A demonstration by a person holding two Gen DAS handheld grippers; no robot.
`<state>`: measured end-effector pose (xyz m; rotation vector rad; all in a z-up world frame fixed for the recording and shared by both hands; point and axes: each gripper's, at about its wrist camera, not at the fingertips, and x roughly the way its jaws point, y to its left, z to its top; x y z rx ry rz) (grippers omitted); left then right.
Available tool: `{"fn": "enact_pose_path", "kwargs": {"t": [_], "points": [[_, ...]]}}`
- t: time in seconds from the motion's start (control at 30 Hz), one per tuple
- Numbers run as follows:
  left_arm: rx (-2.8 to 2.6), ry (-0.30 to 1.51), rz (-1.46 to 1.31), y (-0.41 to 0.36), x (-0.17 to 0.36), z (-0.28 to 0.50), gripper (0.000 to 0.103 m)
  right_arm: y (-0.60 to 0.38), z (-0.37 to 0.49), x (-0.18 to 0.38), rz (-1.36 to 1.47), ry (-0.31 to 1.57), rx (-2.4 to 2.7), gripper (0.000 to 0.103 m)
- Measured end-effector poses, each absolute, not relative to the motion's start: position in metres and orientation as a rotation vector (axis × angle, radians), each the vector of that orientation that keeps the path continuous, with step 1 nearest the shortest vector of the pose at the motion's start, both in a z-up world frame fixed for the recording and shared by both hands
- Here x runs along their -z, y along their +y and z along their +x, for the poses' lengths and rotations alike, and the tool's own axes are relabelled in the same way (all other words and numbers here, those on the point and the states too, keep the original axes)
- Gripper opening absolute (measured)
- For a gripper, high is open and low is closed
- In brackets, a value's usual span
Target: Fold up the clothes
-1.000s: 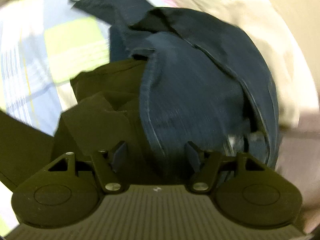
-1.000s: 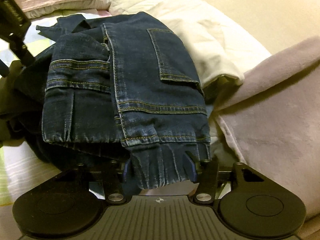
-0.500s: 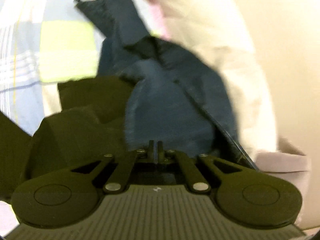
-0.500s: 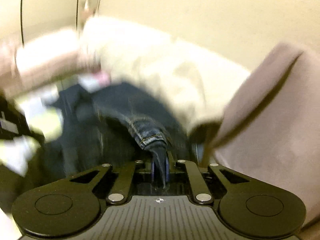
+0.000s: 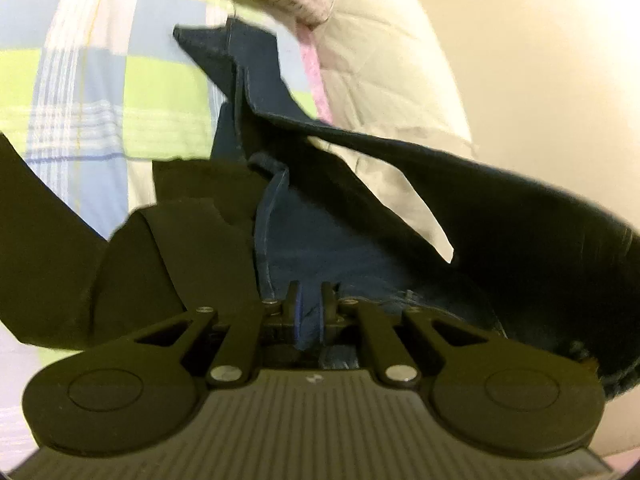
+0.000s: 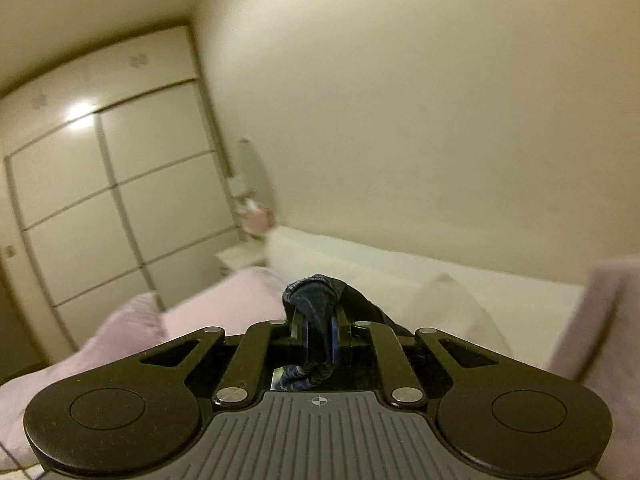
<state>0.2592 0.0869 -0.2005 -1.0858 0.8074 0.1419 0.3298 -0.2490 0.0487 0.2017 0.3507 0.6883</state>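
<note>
jeans (image 5: 320, 240): dark denim, lifted off the checked bedsheet (image 5: 100, 92), one band stretched out to the right over a cream duvet (image 5: 380, 80)
left gripper (image 5: 308, 304): clamped on a denim fold
right gripper (image 6: 318, 332): clamped on bunched denim, pointed at the wall (image 6: 400, 100)
dark garment (image 5: 180, 248): left of jeans, touching
wardrobe (image 6: 112, 192): far left, right view

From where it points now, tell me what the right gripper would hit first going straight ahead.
The right gripper, shut on the dark blue denim jeans, points above the bed. Past the denim the way looks free up to the plain cream wall, though depth is unclear.
</note>
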Motion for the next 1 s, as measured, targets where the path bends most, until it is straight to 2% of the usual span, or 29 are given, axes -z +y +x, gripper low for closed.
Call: {"fn": "enact_pose_path", "kwargs": {"t": [0.17,0.33,0.53,0.67,0.87,1.0], "points": [[-0.174,0.692,-1.124,0.12,0.172,0.202,0.003,-0.191,0.306,-0.073,0.146,0.338,-0.778,0.008],[-0.298,0.535,-1.101,0.17,0.133,0.106,0.003,-0.088,0.272,-0.111,0.103,0.273,-0.951,0.008],[-0.524,0.307,-1.067,0.24,0.079,-0.058,0.003,0.058,0.196,-0.178,0.196,0.185,-1.278,0.008],[-0.712,0.163,-0.986,0.266,0.03,-0.175,0.004,0.129,0.151,-0.244,0.407,0.152,-1.508,0.008],[-0.946,-0.023,-0.875,0.272,-0.034,-0.322,0.005,0.193,0.112,-0.317,0.678,0.224,-1.754,0.008],[-1.038,-0.081,-0.862,0.261,-0.041,-0.377,0.01,0.214,0.127,-0.305,0.773,0.399,-1.783,0.009]]}}
